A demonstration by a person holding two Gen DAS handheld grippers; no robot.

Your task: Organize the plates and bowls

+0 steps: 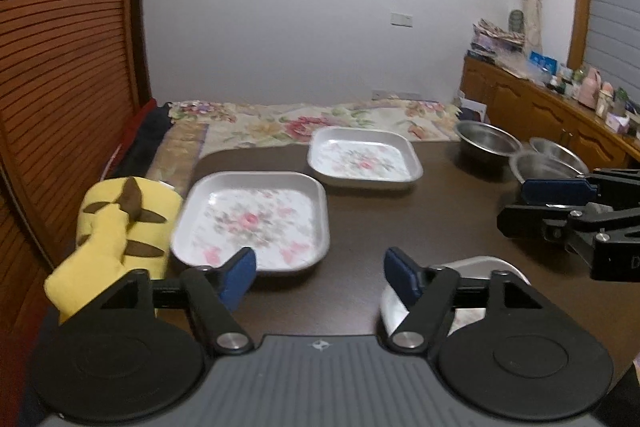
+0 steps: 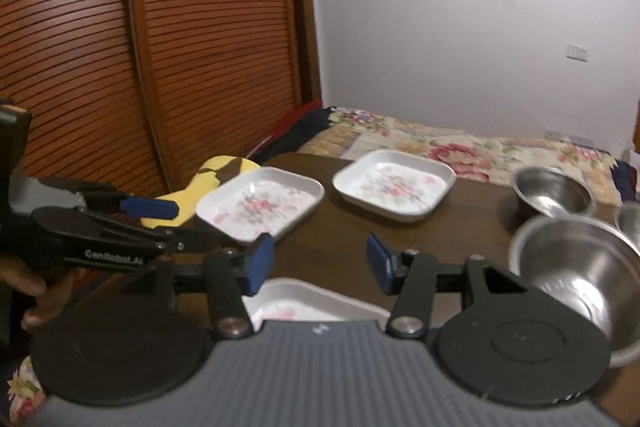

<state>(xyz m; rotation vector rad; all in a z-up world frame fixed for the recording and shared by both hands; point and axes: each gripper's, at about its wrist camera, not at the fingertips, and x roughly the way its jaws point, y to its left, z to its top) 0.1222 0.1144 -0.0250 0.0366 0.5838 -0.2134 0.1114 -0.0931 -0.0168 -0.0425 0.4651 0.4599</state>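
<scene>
My left tongs and right tongs gape, empty, above the table with plates and bowls.

A pale wall stands far; slatted wooden doors line the left, a wooden cabinet the right, a floral bedspread between.
</scene>
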